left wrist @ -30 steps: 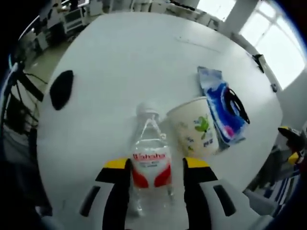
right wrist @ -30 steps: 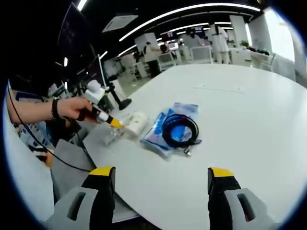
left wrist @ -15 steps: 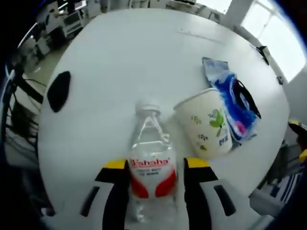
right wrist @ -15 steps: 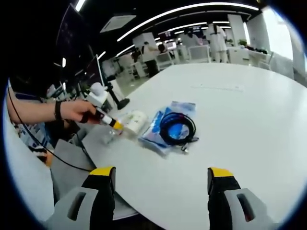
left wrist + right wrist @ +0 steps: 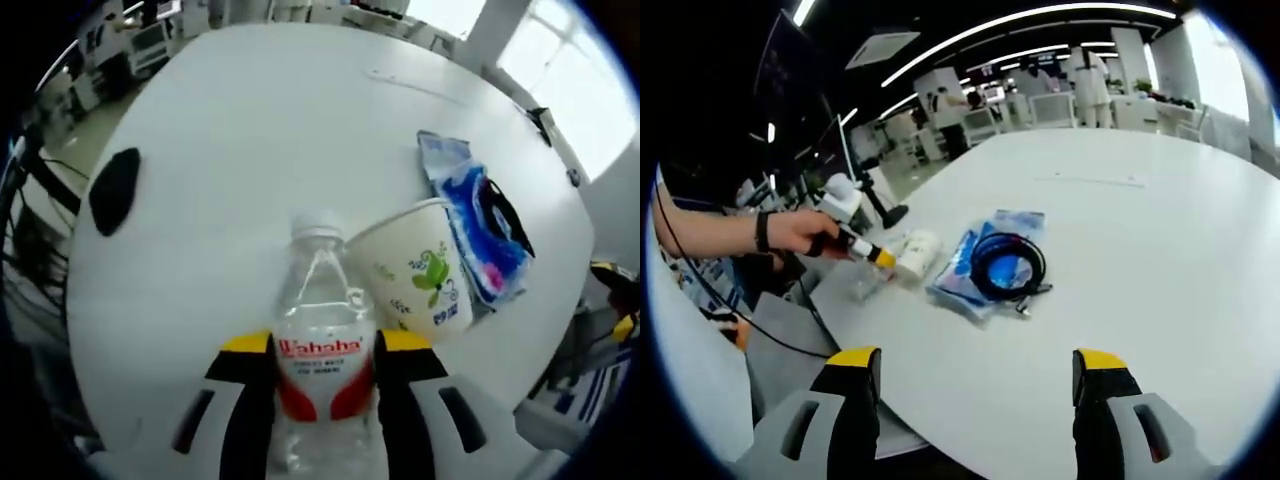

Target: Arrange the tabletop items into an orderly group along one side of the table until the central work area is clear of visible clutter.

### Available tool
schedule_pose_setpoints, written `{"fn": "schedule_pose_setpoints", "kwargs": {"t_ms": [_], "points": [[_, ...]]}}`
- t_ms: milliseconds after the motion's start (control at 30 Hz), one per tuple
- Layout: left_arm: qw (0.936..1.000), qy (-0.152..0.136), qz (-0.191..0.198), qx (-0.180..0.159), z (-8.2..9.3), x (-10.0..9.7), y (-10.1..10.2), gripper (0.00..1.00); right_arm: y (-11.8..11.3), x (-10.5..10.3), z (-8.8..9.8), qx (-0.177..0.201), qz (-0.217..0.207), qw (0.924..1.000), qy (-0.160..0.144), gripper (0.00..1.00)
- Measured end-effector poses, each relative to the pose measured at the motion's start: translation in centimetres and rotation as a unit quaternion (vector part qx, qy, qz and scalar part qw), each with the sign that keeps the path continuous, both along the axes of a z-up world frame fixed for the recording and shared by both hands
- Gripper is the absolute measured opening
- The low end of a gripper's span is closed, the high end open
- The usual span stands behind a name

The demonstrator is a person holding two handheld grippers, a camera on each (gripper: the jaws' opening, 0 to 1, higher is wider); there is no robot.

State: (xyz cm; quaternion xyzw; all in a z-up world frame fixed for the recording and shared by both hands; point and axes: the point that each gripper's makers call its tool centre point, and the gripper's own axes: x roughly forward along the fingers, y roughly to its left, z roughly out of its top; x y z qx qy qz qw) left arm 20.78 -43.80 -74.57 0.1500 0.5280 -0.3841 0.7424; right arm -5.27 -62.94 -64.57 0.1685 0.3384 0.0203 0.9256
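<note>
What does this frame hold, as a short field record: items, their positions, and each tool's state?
surface: white table
left tool: shut on water bottle, held at its labelled body
paper cup: beside the bottle, touching or nearly so
blue packet: flat, past the cup, black cable coiled on top
black patch: apart, near the table edge
right tool: open, holding nothing, hovering at the table's near edge
hand: holds the left tool
</note>
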Motion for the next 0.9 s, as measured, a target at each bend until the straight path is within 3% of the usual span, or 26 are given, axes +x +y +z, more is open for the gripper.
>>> {"fn": "schedule_pose_setpoints", "kwargs": {"t_ms": [633,900], "points": [[0.9992,-0.034,-0.005,-0.022,3.3,-0.5,1.1,0.38,0.0,0.4,0.1,0.000,0.006,1.0000,-0.003,0.80],[0.9986,-0.043,0.003,-0.029,3.6,0.8,1.9,0.37,0.2,0.4,0.1,0.000,0.009,1.0000,-0.001,0.80]]}}
